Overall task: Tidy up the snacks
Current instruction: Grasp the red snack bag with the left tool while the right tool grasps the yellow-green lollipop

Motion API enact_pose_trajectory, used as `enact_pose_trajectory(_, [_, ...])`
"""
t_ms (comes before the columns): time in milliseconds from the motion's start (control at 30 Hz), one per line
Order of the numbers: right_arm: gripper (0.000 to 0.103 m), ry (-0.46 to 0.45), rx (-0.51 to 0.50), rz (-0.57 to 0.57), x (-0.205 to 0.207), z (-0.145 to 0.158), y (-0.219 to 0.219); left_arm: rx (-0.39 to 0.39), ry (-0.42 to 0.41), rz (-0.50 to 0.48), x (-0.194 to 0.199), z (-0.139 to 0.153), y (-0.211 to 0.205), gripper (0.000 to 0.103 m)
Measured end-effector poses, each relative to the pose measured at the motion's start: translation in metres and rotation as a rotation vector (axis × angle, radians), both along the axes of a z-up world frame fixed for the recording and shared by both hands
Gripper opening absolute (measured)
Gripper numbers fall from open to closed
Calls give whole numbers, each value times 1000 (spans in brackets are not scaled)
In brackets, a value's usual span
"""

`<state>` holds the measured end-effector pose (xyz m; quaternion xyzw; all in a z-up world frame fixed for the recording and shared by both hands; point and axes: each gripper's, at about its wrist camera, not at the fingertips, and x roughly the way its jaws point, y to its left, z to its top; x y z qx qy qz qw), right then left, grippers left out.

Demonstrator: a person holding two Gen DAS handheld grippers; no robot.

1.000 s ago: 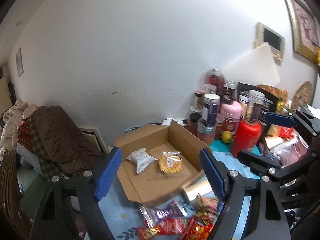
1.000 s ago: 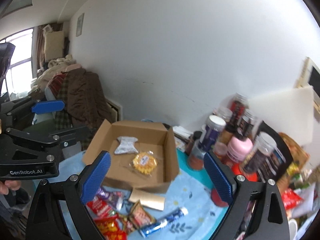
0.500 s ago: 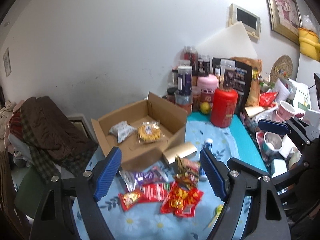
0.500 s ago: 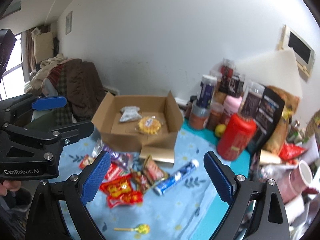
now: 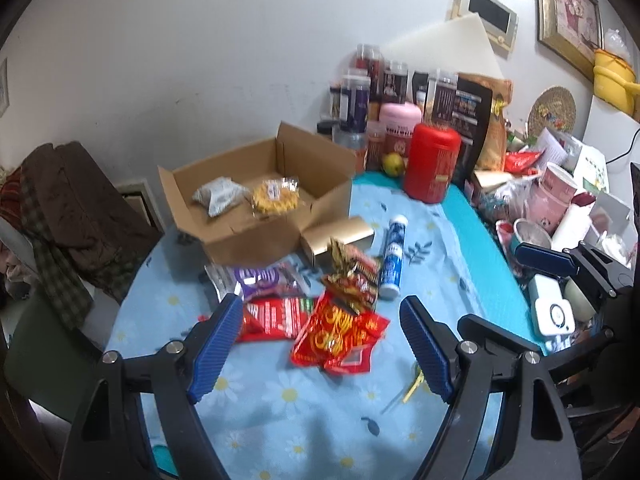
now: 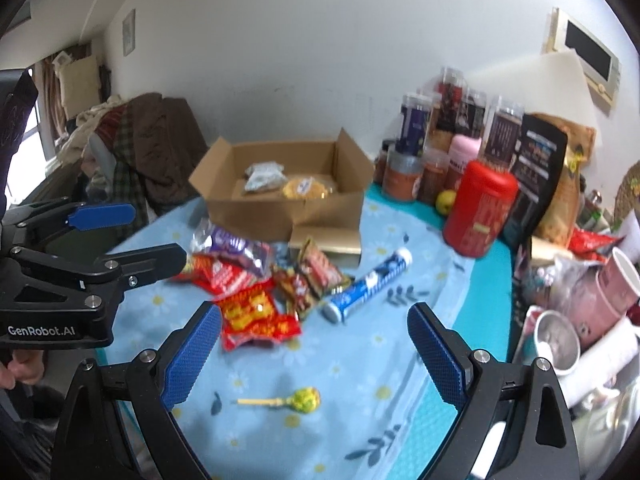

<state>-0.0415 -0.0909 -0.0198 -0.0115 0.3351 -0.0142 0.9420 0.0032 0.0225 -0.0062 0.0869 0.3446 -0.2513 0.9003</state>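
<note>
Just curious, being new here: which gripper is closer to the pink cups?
Right. The right gripper is open close beside the pink cups; the left gripper hovers farther away, facing the red snack packets.

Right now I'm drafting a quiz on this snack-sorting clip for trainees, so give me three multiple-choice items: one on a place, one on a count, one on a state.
1. Where does the lollipop lie?
A. In the cardboard box
B. On the blue floral tablecloth, apart from the packet pile
C. Between the jars

2. How many packets are in the cardboard box?
A. None
B. Two
C. Five

3. How is the right claw?
A. Open, holding nothing
B. Shut on the blue tube
C. Shut on a red packet

Answers:
1. B: the lollipop rests alone on the tablecloth, nearer the camera than the pile.
2. B: one silver-grey packet and one yellow snack packet lie inside.
3. A: its blue pads stand wide apart over the cloth with nothing between them.
</note>
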Motion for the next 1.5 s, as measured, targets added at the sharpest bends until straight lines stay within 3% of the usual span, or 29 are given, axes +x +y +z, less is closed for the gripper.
enact_pose_trajectory(467, [90, 131, 87, 30, -2, -64, -2, -11, 146, -4, -1, -57, 3, 81])
enact_pose_trajectory(700, [69, 231, 172, 48, 8, -91, -10, -40, 207, 0, 5, -77, 8, 81])
enact_pose_trajectory(933, [27, 310, 210, 47, 20, -110, -15, -54, 205, -9, 17, -78, 8, 81])
enact_pose_trajectory(1067, [26, 320, 244, 50, 24, -112, -22, -44, 214, -20, 28, -81, 2, 81])
enact_pose_trajectory(1500, [26, 315, 154, 82, 47, -110, -39, 0, 284, -31, 74, -111, -21, 81])
